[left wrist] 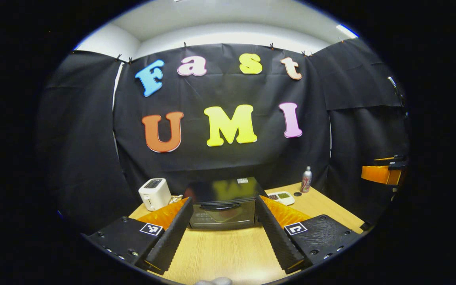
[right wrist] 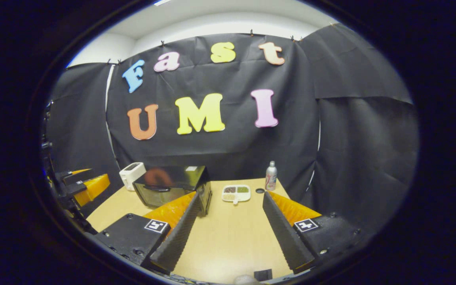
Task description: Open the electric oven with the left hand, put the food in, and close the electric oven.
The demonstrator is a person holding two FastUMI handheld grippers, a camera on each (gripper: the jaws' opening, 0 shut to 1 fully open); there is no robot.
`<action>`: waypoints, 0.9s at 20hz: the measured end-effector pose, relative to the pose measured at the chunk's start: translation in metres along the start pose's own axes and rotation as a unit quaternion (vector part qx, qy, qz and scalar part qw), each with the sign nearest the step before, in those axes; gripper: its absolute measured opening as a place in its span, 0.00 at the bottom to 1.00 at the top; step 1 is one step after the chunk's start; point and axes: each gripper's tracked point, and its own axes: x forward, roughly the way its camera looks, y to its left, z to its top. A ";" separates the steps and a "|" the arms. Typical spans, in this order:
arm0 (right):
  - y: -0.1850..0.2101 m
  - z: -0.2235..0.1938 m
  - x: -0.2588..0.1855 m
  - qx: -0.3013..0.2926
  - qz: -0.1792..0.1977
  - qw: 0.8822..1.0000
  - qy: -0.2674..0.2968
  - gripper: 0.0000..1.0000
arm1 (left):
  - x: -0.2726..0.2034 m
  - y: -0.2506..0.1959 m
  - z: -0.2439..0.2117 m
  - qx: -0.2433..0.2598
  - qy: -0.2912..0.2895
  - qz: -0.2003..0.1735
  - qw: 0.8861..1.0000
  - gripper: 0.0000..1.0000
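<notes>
The electric oven point(left wrist: 222, 208) at twelve o'clock looks heavy and rigid, best taken by its door handle point(left wrist: 220, 206) with the wide-open left gripper point(left wrist: 223, 233).

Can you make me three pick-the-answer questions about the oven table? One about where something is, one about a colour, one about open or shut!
1. Where is the food tray?
A. on the table, right of the oven
B. on top of the oven
C. inside the toaster

2. What colour is the toaster?
A. red
B. white
C. green

3. The oven door is:
A. hanging open
C. taken off
B. shut

Answers: 1 A, the right gripper view shows the tray on the table between oven and can. 2 B, its body is white. 3 B, the door stands flat against the oven's front.
</notes>
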 end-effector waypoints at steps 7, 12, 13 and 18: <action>-0.029 0.013 -0.050 -0.012 0.016 0.999 -0.049 0.96 | -0.061 -0.025 0.035 -0.013 -0.042 0.026 0.999 0.96; -0.040 0.011 -0.072 -0.017 0.021 0.998 -0.065 0.96 | -0.082 -0.042 0.042 -0.013 -0.050 0.029 0.998 0.96; -0.041 0.010 -0.074 -0.016 0.024 0.997 -0.066 0.96 | -0.086 -0.045 0.045 -0.012 -0.052 0.030 0.998 0.96; -0.047 0.019 -0.086 -0.013 0.028 0.996 -0.080 0.96 | -0.096 -0.056 0.046 -0.011 -0.049 0.029 0.998 0.96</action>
